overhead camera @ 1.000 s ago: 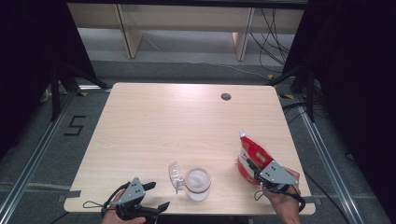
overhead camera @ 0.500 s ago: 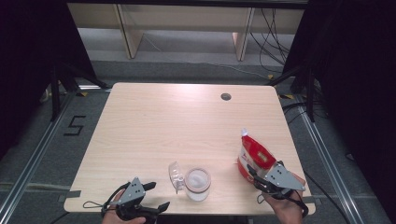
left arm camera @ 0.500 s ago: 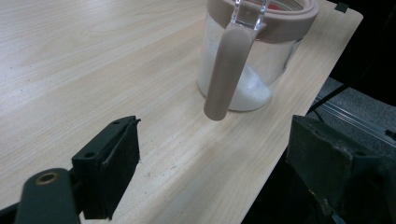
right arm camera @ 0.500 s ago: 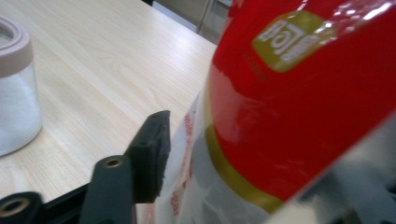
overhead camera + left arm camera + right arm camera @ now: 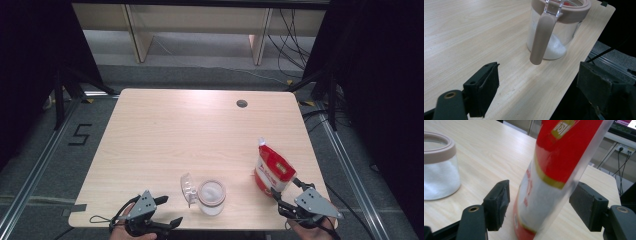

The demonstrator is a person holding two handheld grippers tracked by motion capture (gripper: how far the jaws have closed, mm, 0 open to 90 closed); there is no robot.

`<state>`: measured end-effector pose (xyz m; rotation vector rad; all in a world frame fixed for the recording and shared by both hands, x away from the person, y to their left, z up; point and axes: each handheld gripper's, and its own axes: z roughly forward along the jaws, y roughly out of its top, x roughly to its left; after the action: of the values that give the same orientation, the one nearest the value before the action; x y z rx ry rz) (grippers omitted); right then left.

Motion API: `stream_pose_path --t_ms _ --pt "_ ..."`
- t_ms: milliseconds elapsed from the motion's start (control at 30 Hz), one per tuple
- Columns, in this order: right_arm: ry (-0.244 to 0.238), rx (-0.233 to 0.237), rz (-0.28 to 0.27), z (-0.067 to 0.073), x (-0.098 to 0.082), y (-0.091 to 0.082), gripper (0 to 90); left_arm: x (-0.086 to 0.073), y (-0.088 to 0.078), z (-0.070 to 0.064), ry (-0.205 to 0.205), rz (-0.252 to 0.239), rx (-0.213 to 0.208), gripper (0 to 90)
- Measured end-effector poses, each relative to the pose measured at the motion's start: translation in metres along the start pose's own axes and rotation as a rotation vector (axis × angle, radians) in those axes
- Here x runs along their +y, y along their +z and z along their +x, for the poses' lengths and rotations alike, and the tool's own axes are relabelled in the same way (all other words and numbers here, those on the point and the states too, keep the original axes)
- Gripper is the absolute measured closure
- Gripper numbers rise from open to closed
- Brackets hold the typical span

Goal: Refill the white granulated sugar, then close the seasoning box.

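Note:
A red and white pouch [image 5: 272, 170] stands on the table's right side, its white spout up. My right gripper [image 5: 287, 190] sits just in front of it. In the right gripper view the pouch [image 5: 554, 177] rises between the two pads with a gap on each side; the jaws have just been opening and the right gripper [image 5: 541, 205] is open. A glass jar [image 5: 211, 196] of white powder stands near the front edge, its clear lid [image 5: 187, 187] flipped open to the left. My left gripper [image 5: 169, 211] rests open left of the jar, and its own view looks at the jar [image 5: 554, 37].
The wooden table [image 5: 190, 135] has a dark cable hole [image 5: 242, 103] at the back right. Its front edge lies right under both grippers. In the right gripper view the jar [image 5: 439, 170] stands to the left of the pouch.
The right gripper's jaws opened off the pouch and the hand drew back toward the front right corner. The pouch stays standing. The left gripper and jar have not moved.

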<state>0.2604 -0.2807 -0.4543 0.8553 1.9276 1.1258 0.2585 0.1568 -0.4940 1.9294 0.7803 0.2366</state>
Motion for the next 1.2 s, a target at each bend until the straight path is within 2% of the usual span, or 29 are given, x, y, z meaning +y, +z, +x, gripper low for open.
stream_pose_path --t_ms 133,167,200,233,300,333,367,400,433,500,533,567,600,667,733,767,800,867,900,967,1000,1167,1200 --pt "0.02 0.004 0.016 0.001 -0.004 -0.004 32.7 0.002 -0.002 0.0 0.002 0.012 0.011 17.4" --pt "0.047 0.007 0.032 0.003 -0.005 -0.005 32.1 0.003 -0.002 0.0 0.002 0.01 0.008 17.4" --pt "0.051 0.029 0.043 0.003 -0.006 -0.006 32.0 0.003 -0.002 0.0 0.023 0.016 0.004 17.4" --pt "0.072 0.045 0.047 0.004 -0.008 -0.006 31.4 0.004 -0.002 0.0 0.024 0.021 0.007 17.5" --pt "0.072 0.051 0.061 0.006 -0.009 -0.006 30.5 0.004 -0.001 -0.002 0.0 0.021 0.007 17.7" --pt "0.063 0.049 0.051 0.006 -0.011 -0.005 30.2 0.004 0.0 -0.003 -0.004 0.017 0.006 17.8" --pt "0.073 0.052 0.068 0.006 -0.011 -0.007 29.6 0.004 -0.001 -0.002 0.012 0.032 0.012 17.9" --pt "0.091 0.055 0.073 0.008 -0.012 -0.008 28.9 0.004 -0.001 -0.003 0.005 0.03 0.014 17.9" --pt "0.078 0.056 0.069 0.006 -0.012 -0.008 27.8 0.005 0.0 -0.004 -0.005 0.017 0.006 17.9" --pt "0.089 0.042 0.067 0.006 -0.014 -0.009 26.0 0.006 0.0 -0.004 0.013 0.024 0.005 17.9" --pt "0.099 0.047 0.073 0.007 -0.015 -0.01 25.9 0.006 -0.001 -0.004 0.003 0.029 0.01 17.9" --pt "0.1 0.06 0.082 0.007 -0.015 -0.011 25.2 0.006 -0.001 -0.004 0.003 0.031 0.01 17.9" --pt "0.082 0.052 0.068 0.007 -0.016 -0.01 24.5 0.006 -0.001 -0.004 -0.001 0.028 0.009 17.9" --pt "0.097 0.06 0.09 0.01 -0.016 -0.012 23.7 0.007 -0.002 -0.004 0.015 0.028 0.015 17.9" --pt "0.067 0.057 0.085 0.01 -0.017 -0.011 23.6 0.007 -0.003 -0.003 0.032 0.035 0.017 17.9" --pt "0.102 0.054 0.103 0.013 -0.017 -0.013 23.6 0.007 -0.003 -0.003 0.034 0.036 0.016 17.9" --pt "0.076 0.057 0.091 0.012 -0.018 -0.012 23.7 0.007 -0.002 -0.006 -0.002 0.026 0.012 17.9" --pt "0.082 0.067 0.112 0.013 -0.018 -0.013 23.7 0.008 -0.003 -0.005 0.012 0.027 0.008 17.9" --pt "0.071 0.06 0.101 0.014 -0.018 -0.013 23.7 0.008 -0.003 -0.005 0.026 0.023 0.004 17.9" --pt "0.064 0.062 0.106 0.015 -0.018 -0.014 23.7 0.009 -0.003 -0.006 0.015 0.015 0.006 17.9" --pt "0.074 0.064 0.113 0.015 -0.018 -0.014 23.7 0.009 -0.003 -0.007 -0.006 0.013 0.014 17.9" --pt "0.07 0.074 0.117 0.016 -0.02 -0.014 23.8 0.011 -0.003 -0.009 -0.011 0.015 0.004 17.9" --pt "0.054 0.069 0.115 0.015 -0.02 -0.013 23.9 0.013 -0.004 -0.01 0.008 0.018 0.001 18.0"
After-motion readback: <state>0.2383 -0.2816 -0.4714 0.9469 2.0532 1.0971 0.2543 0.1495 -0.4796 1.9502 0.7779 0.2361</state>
